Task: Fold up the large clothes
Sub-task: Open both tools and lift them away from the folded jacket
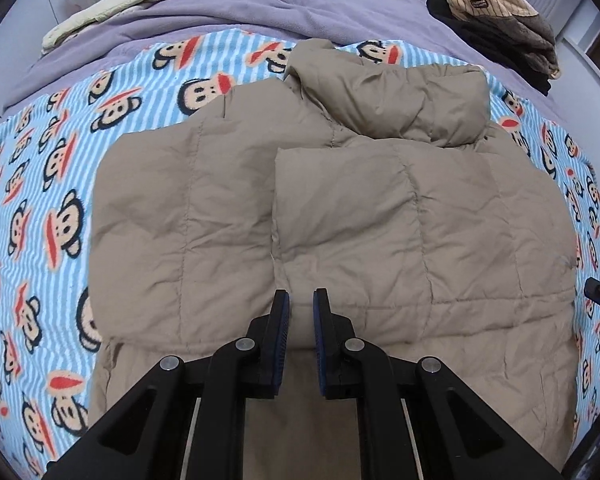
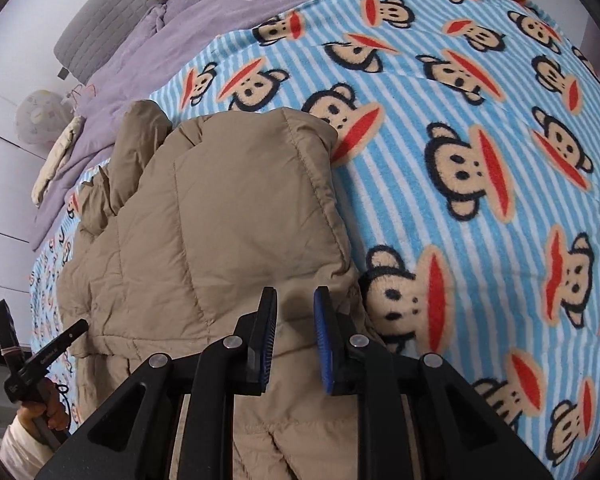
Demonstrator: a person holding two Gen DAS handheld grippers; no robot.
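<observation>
Left-wrist view, far left: cream folded quilted garment (image 1: 108, 10) on the lilac fleece bed cover (image 1: 228, 8), well apart from the work area. Below it, blue-and-white striped fleece blanket with monkey faces (image 1: 40, 184), bare in a broad band along the left edge of the tan quilted puffer jacket (image 1: 340, 208). Jacket flat at centre of the bed, both side panels folded inward, inner edge of the right panel lying over the left, collar end bunched at the far side. Left claw (image 1: 301, 298) poised above the jacket's near hem, jaws apart, nothing between them. Far right: stack of black and striped beige clothes (image 1: 496, 20), clear of the jacket.

Right-wrist view: right claw (image 2: 296, 296) over the jacket's right edge near the hem, jaws apart, empty. Right of that edge, wide open blanket.
</observation>
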